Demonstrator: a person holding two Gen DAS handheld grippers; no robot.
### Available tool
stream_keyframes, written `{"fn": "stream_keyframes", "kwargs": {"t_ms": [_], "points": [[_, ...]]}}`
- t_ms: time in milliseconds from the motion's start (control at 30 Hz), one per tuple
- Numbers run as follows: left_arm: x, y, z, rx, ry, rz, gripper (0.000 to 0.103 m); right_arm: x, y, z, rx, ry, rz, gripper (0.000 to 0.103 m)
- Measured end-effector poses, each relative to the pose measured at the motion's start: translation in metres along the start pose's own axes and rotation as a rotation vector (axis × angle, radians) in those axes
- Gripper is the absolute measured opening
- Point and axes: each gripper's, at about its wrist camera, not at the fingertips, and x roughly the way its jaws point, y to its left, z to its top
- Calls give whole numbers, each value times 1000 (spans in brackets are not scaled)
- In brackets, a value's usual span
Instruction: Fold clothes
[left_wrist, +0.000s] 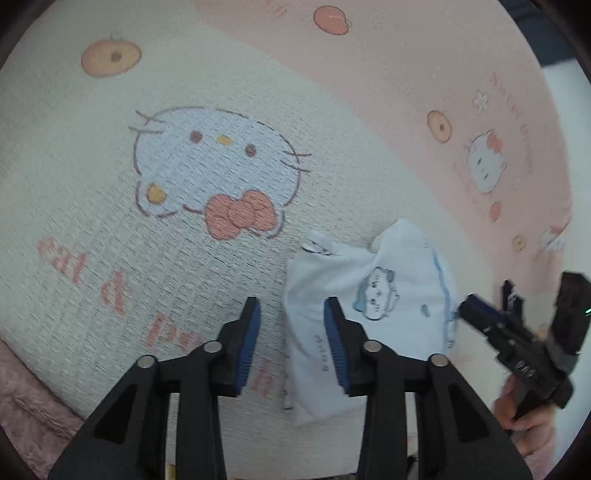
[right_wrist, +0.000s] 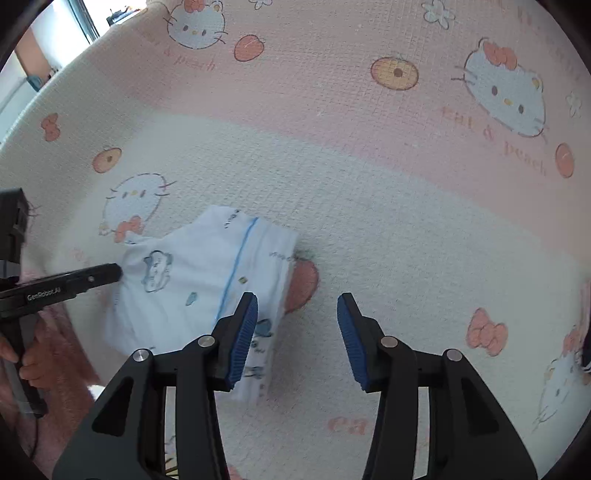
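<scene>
A small white garment (left_wrist: 369, 314) with blue trim and a cartoon print lies folded in a compact bundle on the patterned bed cover (left_wrist: 110, 221). It also shows in the right wrist view (right_wrist: 199, 288). My left gripper (left_wrist: 291, 317) is open and empty, just above the garment's left edge. My right gripper (right_wrist: 297, 314) is open and empty, over the garment's right edge. The right gripper also shows at the garment's right side in the left wrist view (left_wrist: 517, 325). The left gripper shows at the garment's left edge in the right wrist view (right_wrist: 92, 277).
The cover (right_wrist: 369, 221) is cream and pink with cat faces and peaches. A fuzzy pink blanket (left_wrist: 29, 406) lies at the near left edge. A window and room edge (right_wrist: 55, 37) show at the far left.
</scene>
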Motion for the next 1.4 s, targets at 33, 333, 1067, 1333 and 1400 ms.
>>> {"fn": "stream_keyframes", "kwargs": {"t_ms": [33,333,1067,1333,1400], "points": [[0,4,-2,-26,13,-42,50,3,-1,-2,33,10,33,48],[27,-25,-9,16,34,-97,50,49,-2,-22,233,69,206,65],[16,-368,-26,518,47,-304,16,-168,-128,-41,303,-133,55,34],[52,-552,-59,684,63,-430,16,-303,-271,-55,382,-217,-170,34],[64,-578,-66,692,74,-443,16,-320,-299,-57,404,-239,-190,34]]}}
